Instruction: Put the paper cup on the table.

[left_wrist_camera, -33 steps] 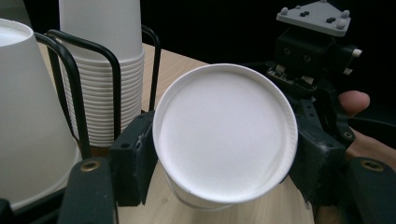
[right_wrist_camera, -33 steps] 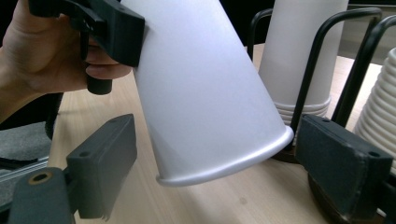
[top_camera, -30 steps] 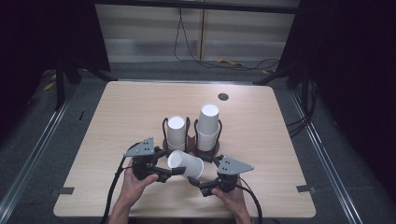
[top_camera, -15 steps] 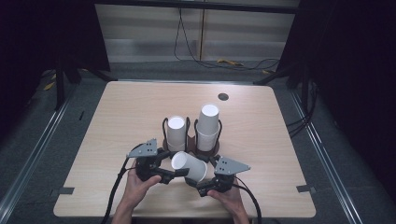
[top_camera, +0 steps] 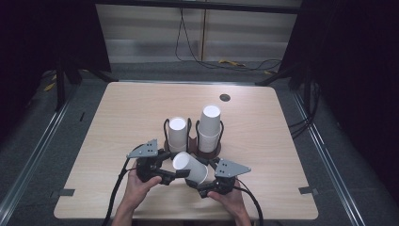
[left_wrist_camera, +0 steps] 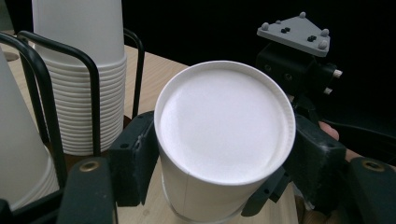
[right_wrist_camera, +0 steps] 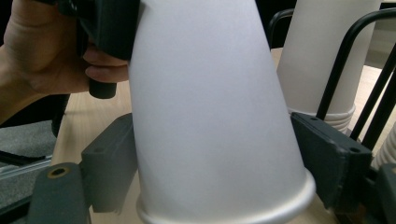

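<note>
High view: single white paper cup (top_camera: 190, 167) is off the worktop (top_camera: 282, 155), lying tilted between both grippers, closed base toward the left, rim toward the right. Left gripper (top_camera: 176, 174) and right gripper (top_camera: 196, 184) meet at it near the front edge, a hand behind each. Just behind sits a black wire holder (top_camera: 194, 137) with two stacks of cups: shorter left stack (top_camera: 177, 134), taller right stack (top_camera: 210, 127). Small dark disc (top_camera: 225, 97) farther back on the worktop.

Left gripper view: cup's round base (left_wrist_camera: 224, 123) faces the camera. Left fingers (left_wrist_camera: 135, 163) sit against the cup wall on both sides, near the base; they have just eased apart slightly with the cup between them, contact looks kept. Right gripper's grey plate (left_wrist_camera: 295, 32) is behind the cup; holder wire and ribbed cup stack (left_wrist_camera: 88, 84) at left.

Right gripper view: cup wall (right_wrist_camera: 215, 112) up close, rolled rim at the bottom. Right fingers (right_wrist_camera: 109, 163) clamp it just above the rim, one each side. The other hand (right_wrist_camera: 42, 56) at top left, cup stacks behind right.
</note>
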Action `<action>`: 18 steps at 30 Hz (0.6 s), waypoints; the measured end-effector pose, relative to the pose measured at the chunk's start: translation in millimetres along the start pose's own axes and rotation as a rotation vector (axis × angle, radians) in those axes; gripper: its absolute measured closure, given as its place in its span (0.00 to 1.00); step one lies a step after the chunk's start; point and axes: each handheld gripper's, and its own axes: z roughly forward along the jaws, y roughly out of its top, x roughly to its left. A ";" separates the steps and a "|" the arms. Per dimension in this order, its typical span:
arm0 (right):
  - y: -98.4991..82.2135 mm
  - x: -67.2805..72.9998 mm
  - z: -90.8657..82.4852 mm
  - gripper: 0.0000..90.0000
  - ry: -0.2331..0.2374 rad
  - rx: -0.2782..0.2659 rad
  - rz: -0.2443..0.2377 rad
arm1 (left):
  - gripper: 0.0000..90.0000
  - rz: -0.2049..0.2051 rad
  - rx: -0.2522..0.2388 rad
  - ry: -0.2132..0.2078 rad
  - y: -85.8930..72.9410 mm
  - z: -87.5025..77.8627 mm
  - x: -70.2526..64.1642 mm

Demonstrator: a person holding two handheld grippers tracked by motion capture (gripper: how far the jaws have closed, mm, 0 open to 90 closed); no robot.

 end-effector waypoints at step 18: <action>3.0 -2.5 -5.7 0.24 -0.006 0.015 -0.002 | 0.21 0.022 0.030 0.010 -1.4 2.4 -0.6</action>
